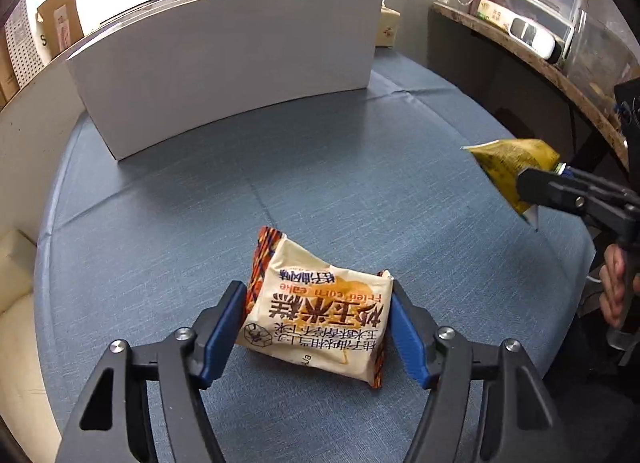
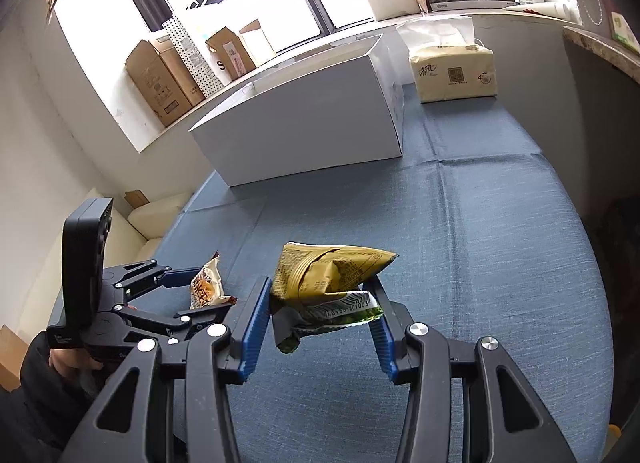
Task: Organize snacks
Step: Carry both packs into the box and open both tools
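Note:
A cream and orange snack packet point(image 1: 316, 319) marked "Fried corn cake" lies on the blue cloth table point(image 1: 360, 183). My left gripper point(image 1: 316, 289) straddles it, and both blue pads touch its sides. In the right wrist view the same packet point(image 2: 206, 283) sits between the left gripper's fingers point(image 2: 172, 277). My right gripper point(image 2: 320, 283) is shut on a crumpled yellow-green snack packet point(image 2: 332, 271) and holds it above the cloth. From the left wrist view that yellow packet point(image 1: 508, 163) hangs at the far right in the right gripper point(image 1: 532, 187).
A large open white box point(image 2: 300, 131) stands at the back of the table, also seen as the white box point(image 1: 224, 63). A pack of tissues point(image 2: 454, 73) sits to its right. Cardboard boxes line the window sill point(image 2: 168, 83). A dark counter point(image 1: 520, 47) borders the right side.

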`<act>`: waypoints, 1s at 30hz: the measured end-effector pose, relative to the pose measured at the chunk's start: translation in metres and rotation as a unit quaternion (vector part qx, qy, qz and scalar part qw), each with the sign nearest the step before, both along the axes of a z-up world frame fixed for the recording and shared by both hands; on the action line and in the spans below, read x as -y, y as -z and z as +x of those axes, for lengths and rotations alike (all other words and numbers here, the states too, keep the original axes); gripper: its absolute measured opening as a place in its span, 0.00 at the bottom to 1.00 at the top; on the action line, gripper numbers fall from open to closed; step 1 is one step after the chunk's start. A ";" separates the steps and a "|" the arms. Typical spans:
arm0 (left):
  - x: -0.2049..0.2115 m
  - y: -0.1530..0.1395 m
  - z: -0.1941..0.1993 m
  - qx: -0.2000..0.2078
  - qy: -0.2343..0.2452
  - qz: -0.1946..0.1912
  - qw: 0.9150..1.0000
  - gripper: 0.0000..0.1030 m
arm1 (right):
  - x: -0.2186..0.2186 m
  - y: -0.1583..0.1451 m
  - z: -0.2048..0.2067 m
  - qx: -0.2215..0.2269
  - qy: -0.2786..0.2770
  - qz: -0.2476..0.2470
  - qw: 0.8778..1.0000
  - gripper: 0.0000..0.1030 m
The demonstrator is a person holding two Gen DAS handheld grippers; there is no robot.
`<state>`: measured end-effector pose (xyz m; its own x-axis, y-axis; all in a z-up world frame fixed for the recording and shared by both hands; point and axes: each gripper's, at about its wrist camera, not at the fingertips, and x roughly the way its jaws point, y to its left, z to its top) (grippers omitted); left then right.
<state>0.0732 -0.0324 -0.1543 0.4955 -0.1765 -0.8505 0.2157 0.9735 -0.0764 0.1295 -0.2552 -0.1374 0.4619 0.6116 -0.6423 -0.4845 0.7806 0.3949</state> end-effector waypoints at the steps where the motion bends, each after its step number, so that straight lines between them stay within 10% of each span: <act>1: -0.001 -0.004 -0.003 0.004 -0.003 -0.004 1.000 0.71 | -0.001 0.000 0.000 0.000 0.000 -0.001 1.000 0.49; 15: -0.063 -0.130 -0.039 0.133 -0.106 -0.083 0.982 0.72 | -0.010 -0.037 0.013 0.035 -0.013 0.011 0.999 0.49; 30: -0.080 -0.196 0.120 0.197 -0.114 -0.066 0.972 0.73 | -0.067 -0.127 0.142 0.090 0.005 0.029 0.996 0.49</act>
